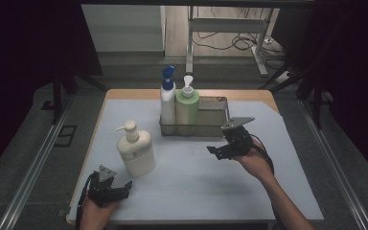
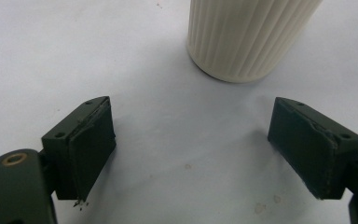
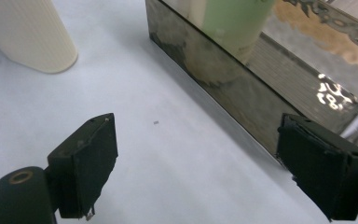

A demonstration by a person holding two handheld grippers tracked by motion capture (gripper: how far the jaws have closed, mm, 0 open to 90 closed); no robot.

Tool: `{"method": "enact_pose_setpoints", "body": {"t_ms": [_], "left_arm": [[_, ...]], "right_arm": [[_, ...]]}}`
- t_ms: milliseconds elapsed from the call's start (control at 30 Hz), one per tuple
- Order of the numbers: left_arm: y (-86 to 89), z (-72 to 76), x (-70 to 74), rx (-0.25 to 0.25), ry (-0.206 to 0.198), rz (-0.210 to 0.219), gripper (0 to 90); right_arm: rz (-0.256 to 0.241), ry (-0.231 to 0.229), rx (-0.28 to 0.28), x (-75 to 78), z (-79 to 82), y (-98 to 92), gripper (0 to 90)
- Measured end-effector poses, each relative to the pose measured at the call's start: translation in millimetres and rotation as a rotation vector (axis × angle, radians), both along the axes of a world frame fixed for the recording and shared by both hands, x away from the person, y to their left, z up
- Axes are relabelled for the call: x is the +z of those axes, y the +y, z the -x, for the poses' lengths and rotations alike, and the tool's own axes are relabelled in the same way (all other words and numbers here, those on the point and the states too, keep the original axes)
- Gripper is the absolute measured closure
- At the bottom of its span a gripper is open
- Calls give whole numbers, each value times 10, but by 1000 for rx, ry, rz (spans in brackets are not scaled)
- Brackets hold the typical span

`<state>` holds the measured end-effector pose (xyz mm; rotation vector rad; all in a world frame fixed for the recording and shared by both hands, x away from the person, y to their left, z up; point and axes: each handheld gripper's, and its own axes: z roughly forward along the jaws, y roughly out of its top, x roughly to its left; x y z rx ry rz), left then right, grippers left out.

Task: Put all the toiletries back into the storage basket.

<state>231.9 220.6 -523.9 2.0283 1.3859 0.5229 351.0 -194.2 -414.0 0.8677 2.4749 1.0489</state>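
Note:
A cream pump bottle stands upright on the pale mat at the left. My left gripper is near the front left corner, open and empty. In the left gripper view its jaws spread wide, with the cream bottle's ribbed base just ahead and untouched. My right gripper hovers open in front of a metal basket. That basket holds a white bottle with a blue cap and a green pump bottle. In the right gripper view the open gripper faces the basket wall.
Beyond the table's far edge stand a white desk frame and loose cables on the floor. Metal rails run along both sides of the table. The right half of the basket holds nothing.

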Motion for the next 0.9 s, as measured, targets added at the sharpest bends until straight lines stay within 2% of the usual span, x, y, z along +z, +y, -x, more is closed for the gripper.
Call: {"method": "enact_pose_setpoints", "body": {"t_ms": [100, 233, 533, 700, 900], "left_arm": [[0, 0, 0, 0, 0, 0, 144], [0, 0, 0, 0, 0, 0, 144], [0, -1, 1, -1, 1, 0, 143], [-2, -1, 1, 1, 1, 2, 143], [-5, 0, 6, -1, 0, -4, 147]], "right_arm": [[-14, 6, -2, -15, 72, -72, 89], [-8, 8, -13, -62, 166, -162, 68], [-15, 7, -54, -213, 341, -370, 67], [-24, 10, -73, -332, 423, -462, 71], [-46, 35, -106, -536, 472, -570, 77]]}}
